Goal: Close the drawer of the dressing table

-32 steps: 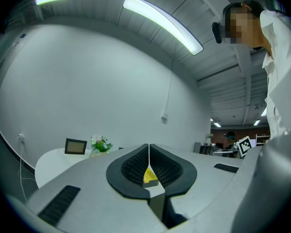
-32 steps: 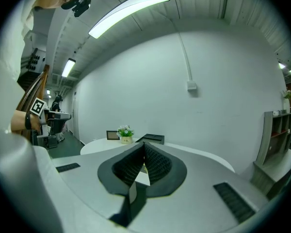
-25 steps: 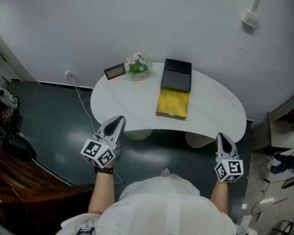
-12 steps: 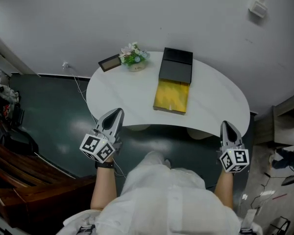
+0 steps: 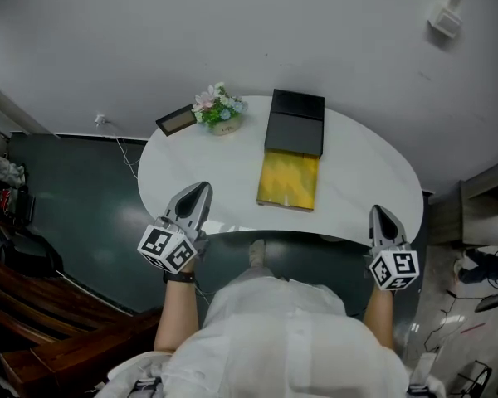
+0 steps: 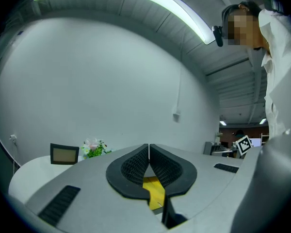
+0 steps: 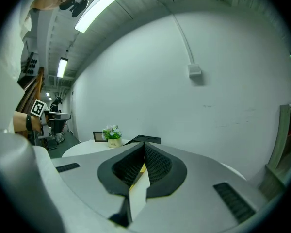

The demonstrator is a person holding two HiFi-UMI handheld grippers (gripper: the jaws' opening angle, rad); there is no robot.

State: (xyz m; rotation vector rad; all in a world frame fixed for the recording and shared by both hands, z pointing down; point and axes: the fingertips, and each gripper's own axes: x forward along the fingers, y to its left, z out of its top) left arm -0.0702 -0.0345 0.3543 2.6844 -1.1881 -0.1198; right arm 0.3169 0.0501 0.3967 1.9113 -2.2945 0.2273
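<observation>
The yellow-lined open drawer (image 6: 153, 192) is largely masked in the left gripper view by the pressed-together jaws of the left gripper (image 6: 149, 148), a narrow strip alone being seen; behind the right gripper (image 7: 144, 144) a mere sliver is shown. The small dark picture frame's (image 5: 175, 121) content cannot be read.

**A:** What colour is the drawer (image 5: 289, 181)?

**B:** Bright yellow inside, on a plain white dressing table (image 5: 191, 181). The box (image 5: 295, 123) at its twelve o'clock is black.

**A:** And at ten o'clock?

**B:** Flowers (image 5: 217, 106), pink and white over green leaves. The frame (image 5: 174, 121) is dark with a tan panel.

**A:** The tools?

**B:** The left gripper (image 5: 202, 187) and right gripper (image 5: 376, 211) are grey with black, finely ridged pads (image 6: 133, 168). Their cubes (image 5: 164, 249) carry black-and-white squares. The floor (image 5: 83, 206) is dark green.
</observation>
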